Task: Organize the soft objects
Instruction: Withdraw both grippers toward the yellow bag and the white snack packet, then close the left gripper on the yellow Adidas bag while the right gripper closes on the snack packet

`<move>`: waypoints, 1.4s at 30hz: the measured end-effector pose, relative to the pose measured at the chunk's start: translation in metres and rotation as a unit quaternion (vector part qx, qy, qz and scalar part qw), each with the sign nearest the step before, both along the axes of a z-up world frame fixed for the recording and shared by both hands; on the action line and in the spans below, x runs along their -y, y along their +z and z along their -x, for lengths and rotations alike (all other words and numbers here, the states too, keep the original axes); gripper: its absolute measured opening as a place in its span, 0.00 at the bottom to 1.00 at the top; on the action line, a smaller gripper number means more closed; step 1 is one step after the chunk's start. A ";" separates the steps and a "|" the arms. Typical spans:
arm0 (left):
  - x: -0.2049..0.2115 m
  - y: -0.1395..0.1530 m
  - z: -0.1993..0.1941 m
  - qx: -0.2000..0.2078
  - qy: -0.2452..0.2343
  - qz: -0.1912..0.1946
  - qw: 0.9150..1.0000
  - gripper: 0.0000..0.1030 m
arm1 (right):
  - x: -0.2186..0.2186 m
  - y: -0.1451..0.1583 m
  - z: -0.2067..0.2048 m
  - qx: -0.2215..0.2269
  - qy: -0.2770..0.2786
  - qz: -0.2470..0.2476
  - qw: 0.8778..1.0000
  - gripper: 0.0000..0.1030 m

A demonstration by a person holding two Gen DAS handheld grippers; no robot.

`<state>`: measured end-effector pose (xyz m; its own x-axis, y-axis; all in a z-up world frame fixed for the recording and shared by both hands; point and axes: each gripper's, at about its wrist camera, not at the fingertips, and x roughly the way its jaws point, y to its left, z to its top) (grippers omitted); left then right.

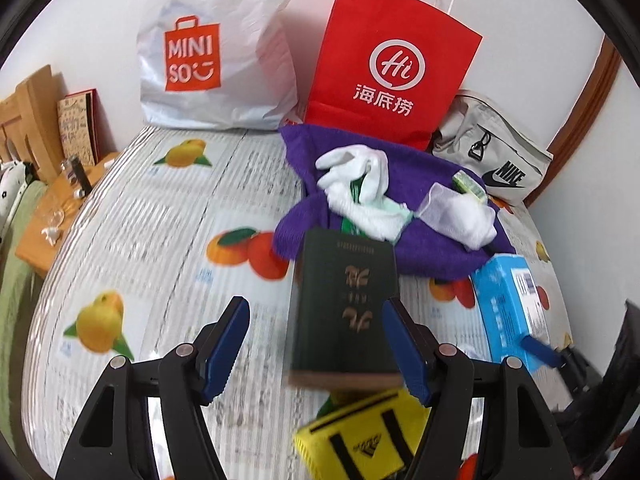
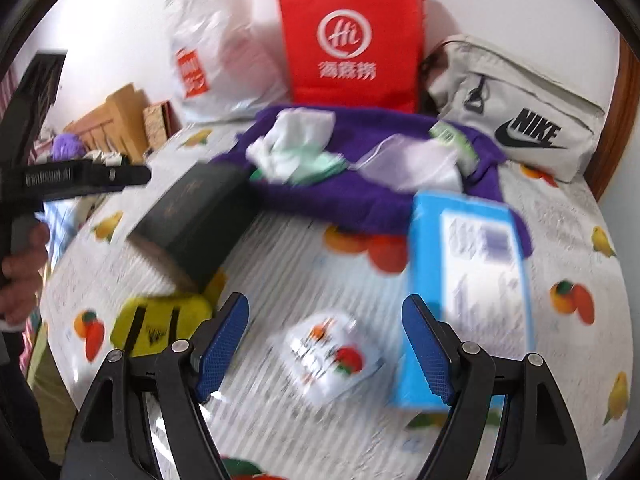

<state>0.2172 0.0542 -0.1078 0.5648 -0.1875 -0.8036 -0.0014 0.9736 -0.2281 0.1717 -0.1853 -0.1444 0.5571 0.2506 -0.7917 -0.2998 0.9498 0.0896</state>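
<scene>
A purple towel (image 1: 420, 216) lies on the table with white socks (image 1: 360, 184) and a small mesh pouch (image 1: 440, 200) piled on it; it also shows in the right wrist view (image 2: 328, 200). A dark green box (image 1: 348, 300) rests on a yellow wristband (image 1: 360, 436) between the jaws of my left gripper (image 1: 320, 348), which is open. My right gripper (image 2: 324, 344) is open above a small printed packet (image 2: 332, 356). A blue box (image 2: 472, 292) touches its right finger.
A white Miniso bag (image 1: 212, 48), a red paper bag (image 1: 392, 64) and a grey Nike pouch (image 1: 492, 160) stand along the wall. A wooden shelf (image 1: 48, 208) with small items is at the left. The fruit-print tablecloth (image 1: 160, 240) covers the table.
</scene>
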 end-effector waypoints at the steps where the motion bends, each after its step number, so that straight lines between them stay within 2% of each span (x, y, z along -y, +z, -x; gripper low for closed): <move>1: -0.001 -0.002 0.003 0.000 0.000 0.003 1.000 0.65 | -0.003 -0.004 0.004 -0.001 0.002 0.000 1.000 0.76; 8: -0.006 -0.015 0.020 0.000 -0.019 0.013 1.000 0.65 | -0.024 -0.038 0.026 0.014 -0.026 0.043 0.999 0.75; 12: -0.011 -0.021 0.026 0.003 -0.028 0.017 0.999 0.65 | -0.024 -0.049 0.021 0.023 -0.058 0.049 0.997 0.75; 16: -0.015 -0.030 0.036 0.000 -0.052 0.026 0.998 0.65 | -0.020 -0.062 0.009 -0.007 -0.086 0.042 0.995 0.75; 20: -0.010 -0.041 0.047 -0.010 -0.086 0.044 0.995 0.65 | -0.019 -0.063 0.008 -0.005 -0.094 0.034 0.995 0.73; 21: -0.006 -0.046 0.049 -0.013 -0.092 0.040 0.995 0.65 | -0.019 -0.063 0.008 -0.004 -0.098 0.035 0.995 0.67; 22: -0.003 -0.048 0.050 -0.016 -0.096 0.036 0.995 0.65 | -0.017 -0.062 0.009 -0.002 -0.104 0.034 0.994 0.56; 26: 0.009 -0.057 0.057 -0.020 -0.122 0.030 0.992 0.65 | -0.010 -0.060 0.009 0.001 -0.110 0.024 0.994 0.49; 29: 0.017 -0.067 0.054 -0.034 -0.119 0.013 0.992 0.65 | -0.015 -0.058 0.011 0.008 -0.096 0.028 0.995 0.32; 30: 0.020 -0.072 0.053 -0.040 -0.119 0.007 0.992 0.65 | -0.018 -0.057 0.012 0.010 -0.090 0.032 0.995 0.21; 34: 0.030 -0.078 0.058 -0.037 -0.116 -0.026 0.992 0.64 | -0.018 -0.054 0.022 0.009 -0.075 0.033 0.997 0.12; 36: 0.032 -0.078 0.062 -0.036 -0.113 -0.031 0.992 0.48 | -0.013 -0.052 0.030 0.009 -0.071 0.030 0.997 0.11; 39: 0.033 -0.080 0.065 -0.029 -0.102 -0.038 0.994 0.32 | -0.003 -0.049 0.046 0.009 -0.071 0.024 0.997 0.10; 42: 0.031 -0.079 0.070 -0.023 -0.098 -0.036 0.994 0.28 | 0.007 -0.047 0.062 0.011 -0.077 0.023 0.997 0.10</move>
